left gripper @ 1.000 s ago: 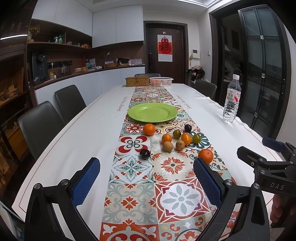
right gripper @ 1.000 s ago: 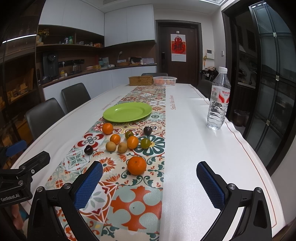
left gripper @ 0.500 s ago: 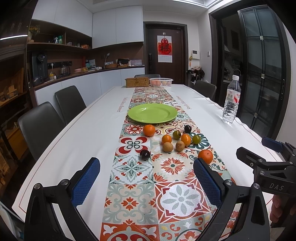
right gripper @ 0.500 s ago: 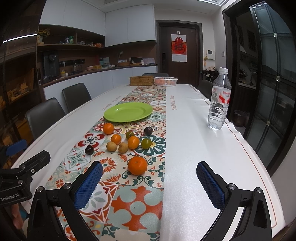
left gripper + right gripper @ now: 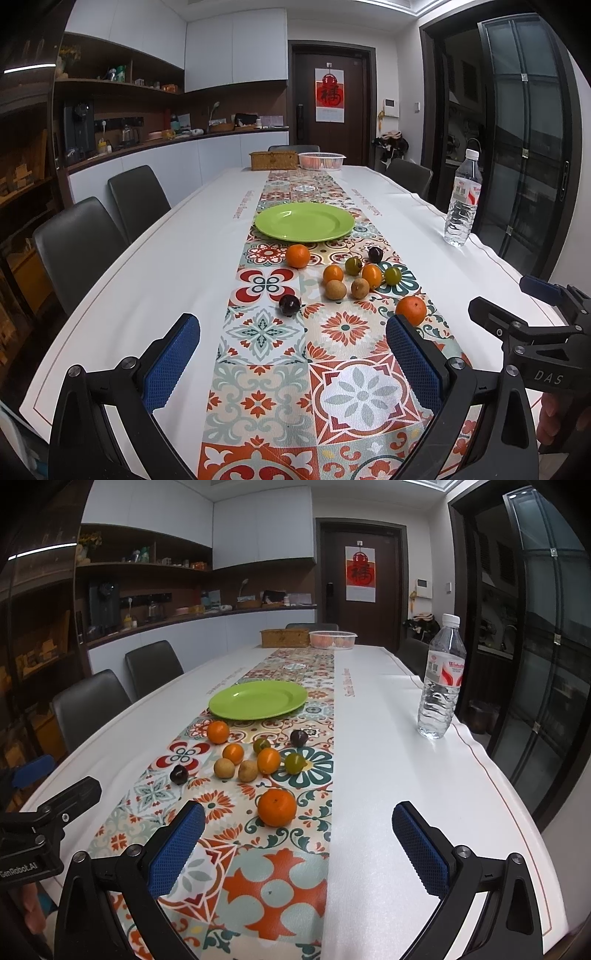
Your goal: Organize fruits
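So both tools are hovering low over the near end of the table w/ nothing in them: left gripper [image 5: 293, 360] is gaping wide, right gripper [image 5: 299, 843] likewise, jaws fully spread. Nearest fruit is the big orange [image 5: 277, 807], sitting just ahead of the right gripper on the patterned runner [image 5: 266, 886]; a dark plum [image 5: 289, 304] is lying off to the left. Beyond, approx. eight small fruits are clustering mid-runner, some nearly touching, e.g. two tan longans [image 5: 335, 289]. Farther still, the green plate [image 5: 304, 222] is waiting empty, prob. the destination. Risks: round fruit rolling if nudged by a blue pad, or a neighbour getting knocked off the runner; a water bottle [image 5: 439, 679] is standing far right, tip-prone if an arm is swinging wide.
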